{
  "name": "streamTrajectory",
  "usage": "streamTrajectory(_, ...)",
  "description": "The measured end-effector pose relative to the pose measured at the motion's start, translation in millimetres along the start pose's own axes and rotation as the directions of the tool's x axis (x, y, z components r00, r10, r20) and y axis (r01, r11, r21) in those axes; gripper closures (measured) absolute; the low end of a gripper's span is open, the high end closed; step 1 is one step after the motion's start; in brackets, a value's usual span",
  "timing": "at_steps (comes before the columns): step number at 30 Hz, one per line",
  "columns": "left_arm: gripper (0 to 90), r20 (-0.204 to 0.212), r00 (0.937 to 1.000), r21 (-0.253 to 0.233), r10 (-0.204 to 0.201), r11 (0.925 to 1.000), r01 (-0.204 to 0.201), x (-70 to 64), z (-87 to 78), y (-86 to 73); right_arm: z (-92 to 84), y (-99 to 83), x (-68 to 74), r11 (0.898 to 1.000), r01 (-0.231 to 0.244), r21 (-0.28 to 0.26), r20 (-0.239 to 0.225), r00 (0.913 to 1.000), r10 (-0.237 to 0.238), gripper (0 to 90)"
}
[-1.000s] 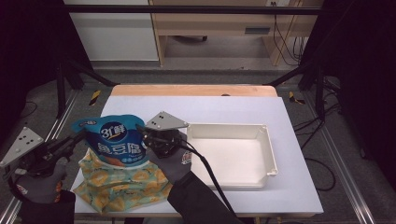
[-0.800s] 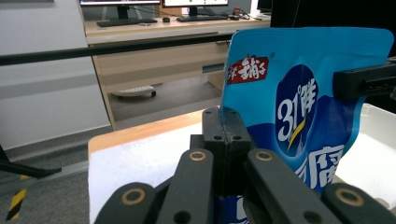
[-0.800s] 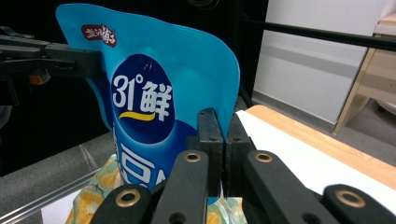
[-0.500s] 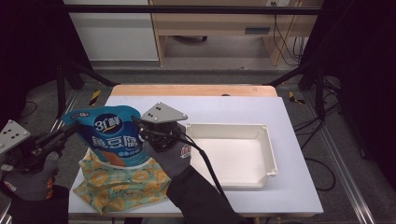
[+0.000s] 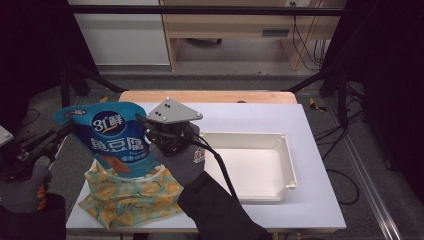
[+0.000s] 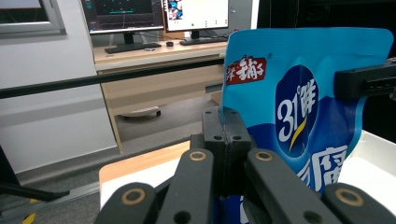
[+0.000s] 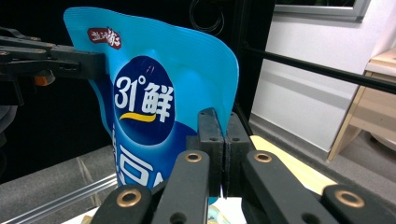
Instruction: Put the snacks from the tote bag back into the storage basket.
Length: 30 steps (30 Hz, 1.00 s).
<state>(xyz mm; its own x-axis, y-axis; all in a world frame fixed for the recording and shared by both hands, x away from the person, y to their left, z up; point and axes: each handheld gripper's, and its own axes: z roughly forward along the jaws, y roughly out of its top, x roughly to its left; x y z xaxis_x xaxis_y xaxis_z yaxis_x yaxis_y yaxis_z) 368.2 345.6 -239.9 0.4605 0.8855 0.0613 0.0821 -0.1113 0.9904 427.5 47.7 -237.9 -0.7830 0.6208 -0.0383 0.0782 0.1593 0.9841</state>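
A blue snack pouch (image 5: 114, 135) with white print hangs upright between both grippers, its lower end just above a yellow patterned bag (image 5: 132, 196) on the white table (image 5: 315, 200). My left gripper (image 5: 64, 131) is shut on the pouch's left edge, and in the left gripper view the jaws (image 6: 225, 135) pinch the edge of the pouch (image 6: 303, 93). My right gripper (image 5: 146, 129), under its grey plate, is shut on the right edge. The right gripper view shows its jaws (image 7: 223, 135) closed on the pouch (image 7: 154, 88), with the other gripper (image 7: 91, 63) clamped on the far edge.
A shallow white tray (image 5: 291, 159) lies on the table to the right of the hands. A wooden strip (image 5: 210, 96) runs along the table's far edge. Black frame rails and cables (image 5: 350, 145) surround the table.
Both grippers have risen with the blue pouch between them. Its lower end has come up out of the yellow patterned bag, which stays on the table.
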Motion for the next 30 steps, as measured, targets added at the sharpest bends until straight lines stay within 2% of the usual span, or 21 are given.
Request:
streamTrajectory(11,90.0,0.024,0.9997,-0.012,-0.007,0.9999,0.007,-10.2,6.8,7.4,-14.3,6.5,-7.6,1.0,0.01,0.0,0.01,0.9999,-0.01,89.7)
streamTrajectory(24,90.0,0.071,0.9974,-0.015,-0.01,0.9998,0.011,-29.0,25.9,10.2,-35.8,3.8,-25.0,1.0,0.003,0.009,0.042,0.9991,-0.004,89.8)
streamTrajectory(30,90.0,0.093,0.9956,-0.017,-0.003,0.9998,0.005,-39.1,34.8,13.1,-51.1,0.9,-34.0,1.0,0.001,0.003,0.059,0.9983,-0.001,89.9)
